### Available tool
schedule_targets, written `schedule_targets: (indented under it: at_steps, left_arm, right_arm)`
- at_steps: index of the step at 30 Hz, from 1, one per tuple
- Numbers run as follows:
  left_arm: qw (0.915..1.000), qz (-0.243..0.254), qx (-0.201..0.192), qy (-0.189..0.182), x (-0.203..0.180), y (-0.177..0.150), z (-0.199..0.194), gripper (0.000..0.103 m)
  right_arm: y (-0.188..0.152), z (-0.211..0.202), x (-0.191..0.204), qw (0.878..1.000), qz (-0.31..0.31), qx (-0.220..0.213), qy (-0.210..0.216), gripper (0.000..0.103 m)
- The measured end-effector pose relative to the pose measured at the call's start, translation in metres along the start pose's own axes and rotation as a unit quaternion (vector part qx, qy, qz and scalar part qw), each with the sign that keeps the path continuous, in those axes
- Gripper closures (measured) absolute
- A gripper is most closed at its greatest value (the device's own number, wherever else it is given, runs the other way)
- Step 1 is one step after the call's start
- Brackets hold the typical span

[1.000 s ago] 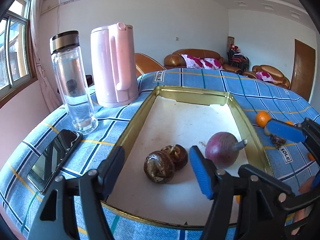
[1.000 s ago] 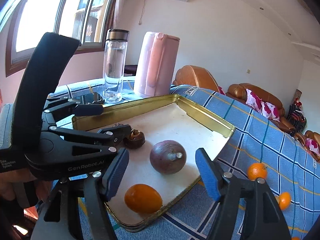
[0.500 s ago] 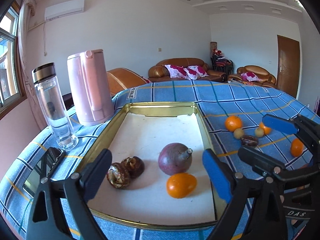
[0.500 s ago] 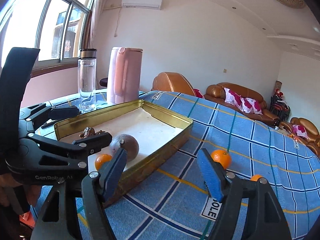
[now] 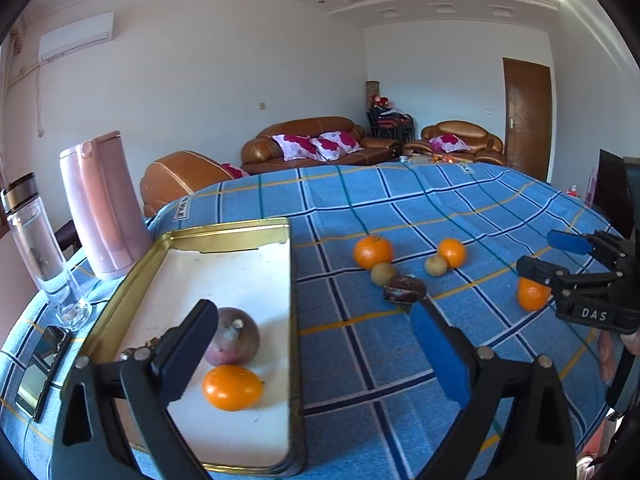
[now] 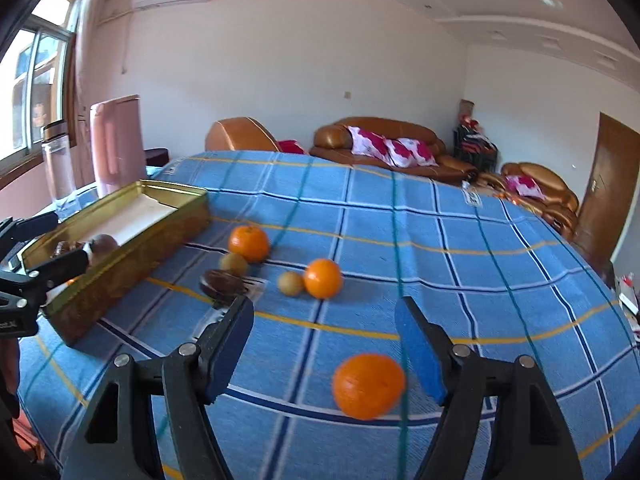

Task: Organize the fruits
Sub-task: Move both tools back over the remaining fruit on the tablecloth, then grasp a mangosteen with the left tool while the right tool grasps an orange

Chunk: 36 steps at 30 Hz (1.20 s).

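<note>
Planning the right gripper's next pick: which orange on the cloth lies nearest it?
The lone orange, just ahead of the open right gripper. The other two oranges lie farther off, by the small fruits.

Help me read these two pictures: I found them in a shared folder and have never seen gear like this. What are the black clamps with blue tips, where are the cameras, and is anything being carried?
No robot here: a person holds a clamp-like claw in each hand, each with a wide-angle camera looking along its two fingers. One picture is from the left claw, the other from the right claw. On the blue checked tablecloth sits a gold tray holding a purple fruit, an orange fruit and something brown. Outside it lie three oranges, two small yellowish fruits and a dark brown one. The left claw's jaws have just been opening; it holds nothing. The right claw is open too, with one orange lying in front of it.
</note>
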State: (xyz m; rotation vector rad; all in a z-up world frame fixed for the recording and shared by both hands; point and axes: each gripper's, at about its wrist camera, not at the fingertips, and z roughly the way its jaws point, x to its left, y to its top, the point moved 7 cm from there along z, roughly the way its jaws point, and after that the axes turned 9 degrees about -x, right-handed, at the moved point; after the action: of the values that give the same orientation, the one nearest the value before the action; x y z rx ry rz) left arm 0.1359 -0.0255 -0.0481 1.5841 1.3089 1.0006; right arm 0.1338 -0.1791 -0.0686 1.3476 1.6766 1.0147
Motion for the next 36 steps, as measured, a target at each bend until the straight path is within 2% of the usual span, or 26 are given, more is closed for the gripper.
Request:
schedule_targets:
  at_steps: [3, 10, 12, 13, 17, 22, 28, 33, 35, 36]
  left_arm:
    - [0.9998, 0.007, 0.005, -0.019, -0.017, 0.007, 0.007, 0.003]
    - [0.9984, 0.020, 0.031, -0.044, -0.047, 0.005, 0.030, 0.003]
    - [0.9976, 0.025, 0.043, -0.049, -0.052, 0.003, 0.037, 0.003]
    - [0.9971, 0.026, 0.048, -0.052, -0.055, 0.002, 0.040, 0.003]
    - [0.9963, 0.026, 0.057, -0.059, -0.059, 0.005, 0.050, 0.003]
    - [0.9954, 0.032, 0.073, -0.053, -0.061, 0.002, 0.071, 0.003]
    - [0.9919, 0.029, 0.108, -0.059, -0.071, -0.009, 0.100, 0.016]
    - [0.9874, 0.032, 0.136, -0.075, -0.081, -0.019, 0.114, 0.030]
    - [0.9864, 0.031, 0.141, -0.079, -0.082, -0.020, 0.117, 0.030]
    - [0.9859, 0.030, 0.144, -0.079, -0.082, -0.020, 0.119, 0.034]
  right_arm:
    - [-0.013, 0.007, -0.014, 0.999, 0.005, 0.033, -0.010, 0.029]
    - [-0.040, 0.020, -0.024, 0.995, 0.005, 0.099, 0.003, 0.029]
    - [-0.043, 0.021, -0.026, 0.994, 0.014, 0.104, 0.012, 0.041]
    - [-0.042, 0.022, -0.025, 0.994, 0.018, 0.106, 0.016, 0.055]
    - [-0.034, 0.021, -0.017, 0.995, 0.005, 0.096, 0.021, 0.056]
    - [-0.011, 0.023, -0.008, 0.998, 0.016, 0.064, 0.022, 0.056]
    - [0.006, 0.040, -0.006, 0.998, 0.035, 0.042, 0.002, 0.056]
    - [0.005, 0.052, -0.006, 0.998, 0.049, 0.045, -0.002, 0.056]
    - [0.002, 0.056, -0.003, 0.998, 0.046, 0.051, -0.001, 0.056]
    - [0.002, 0.057, -0.002, 0.998, 0.046, 0.053, 0.000, 0.056]
